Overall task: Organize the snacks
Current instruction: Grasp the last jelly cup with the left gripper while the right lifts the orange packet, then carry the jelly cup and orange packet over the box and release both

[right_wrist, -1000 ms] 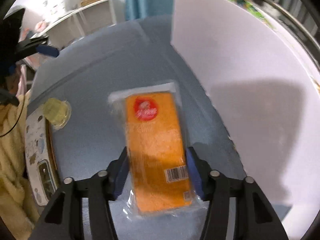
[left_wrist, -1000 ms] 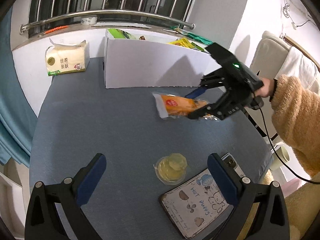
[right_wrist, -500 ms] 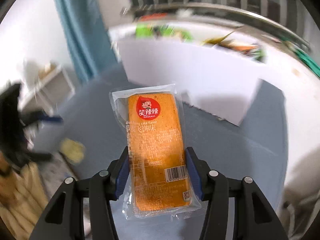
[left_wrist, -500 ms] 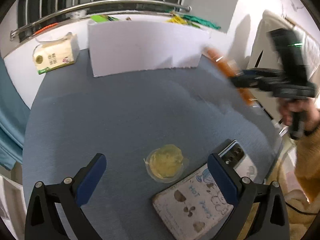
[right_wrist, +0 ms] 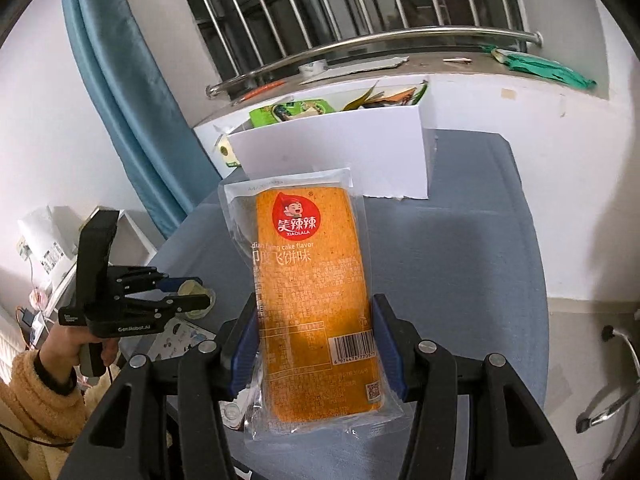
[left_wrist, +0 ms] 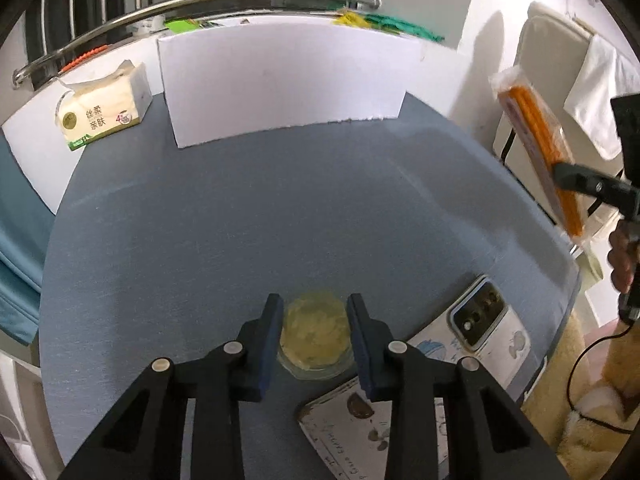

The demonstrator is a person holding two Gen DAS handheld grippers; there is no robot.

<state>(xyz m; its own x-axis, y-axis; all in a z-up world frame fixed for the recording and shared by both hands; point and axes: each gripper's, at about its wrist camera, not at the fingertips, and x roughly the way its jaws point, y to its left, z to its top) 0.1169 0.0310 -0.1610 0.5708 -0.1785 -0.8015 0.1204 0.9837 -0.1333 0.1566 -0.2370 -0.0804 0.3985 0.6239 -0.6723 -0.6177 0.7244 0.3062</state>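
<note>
Through the left wrist camera, the left gripper point(left_wrist: 314, 326) is low over the tabletop point(left_wrist: 240, 220) near its front edge, its jaws closing around a small round jelly cup point(left_wrist: 314, 330) that sits between the blue pads; whether they press it yet, I cannot tell. A phone point(left_wrist: 486, 330) and a patterned case point(left_wrist: 356, 428) lie just right of the cup. A white box point(left_wrist: 280, 80) stands at the far edge, a tissue pack point(left_wrist: 102, 110) at the far left corner. Off the right edge, the right gripper point(left_wrist: 576, 180) holds an orange snack pack point(left_wrist: 538, 136) edge-on in the air.

The right wrist camera shows that pack point(right_wrist: 314, 288) face-on, label and barcode readable, pinched at its sides by the right gripper point(right_wrist: 316, 344) above the tabletop point(right_wrist: 460, 260). Only here can you see into the box point(right_wrist: 340, 160), where green and yellow wrappers point(right_wrist: 292, 110) lie, and the left gripper point(right_wrist: 188, 292) from the side, with the cup point(right_wrist: 190, 290) between its fingers.
</note>
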